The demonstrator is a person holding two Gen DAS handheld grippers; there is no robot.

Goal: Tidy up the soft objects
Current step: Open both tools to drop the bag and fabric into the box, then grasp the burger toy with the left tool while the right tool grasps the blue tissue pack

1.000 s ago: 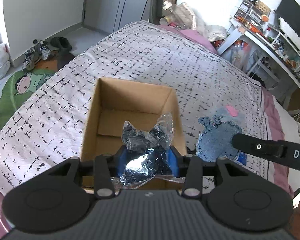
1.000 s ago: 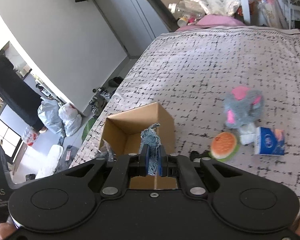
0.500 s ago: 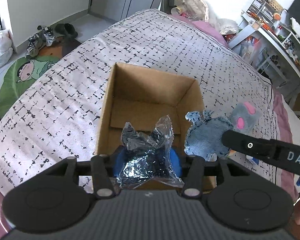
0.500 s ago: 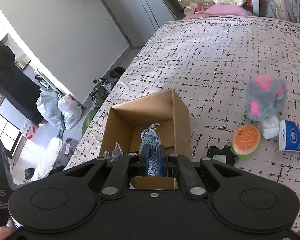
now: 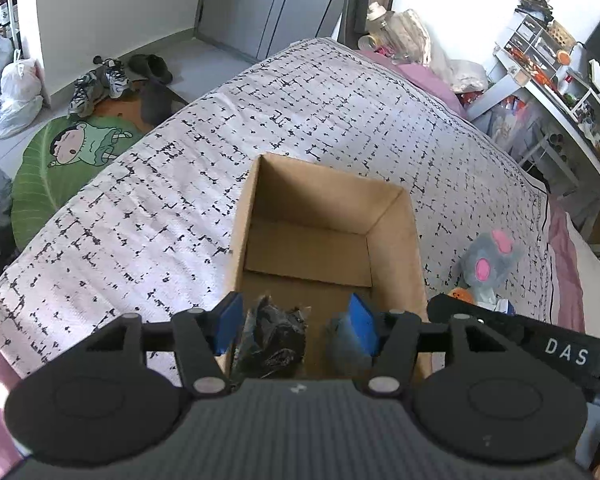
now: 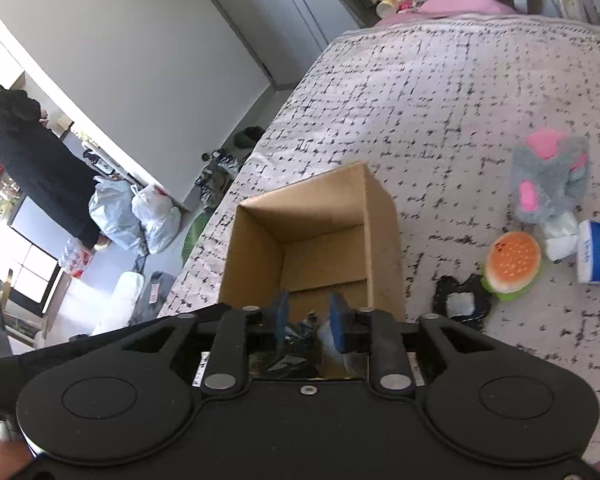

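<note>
An open cardboard box [image 5: 396, 224] stands on the patterned bed; it also shows in the right wrist view [image 6: 380, 216]. My left gripper [image 5: 296, 322] is open above the box's near end, with a dark item in a plastic bag [image 5: 274, 340] lying inside the box below it. My right gripper [image 6: 309, 316] is open above the same end, with the bagged item [image 6: 296, 344] and a blue denim piece [image 6: 326, 342] below it in the box. A grey and pink plush [image 6: 548, 176], a burger toy [image 6: 512, 256] and a black pad [image 6: 460, 304] lie on the bed right of the box.
A blue and white tissue pack [image 6: 596, 252] lies by the plush. The bed's left edge drops to a floor with a green mat [image 5: 64, 168], shoes [image 5: 96, 84] and bags [image 6: 136, 216]. A cluttered shelf [image 5: 560, 80] stands at the right. A person in black [image 6: 32, 160] stands far left.
Both grippers have opened over the box. The bagged dark item has dropped from the left gripper into the box, and the denim piece has dropped from the right gripper.
</note>
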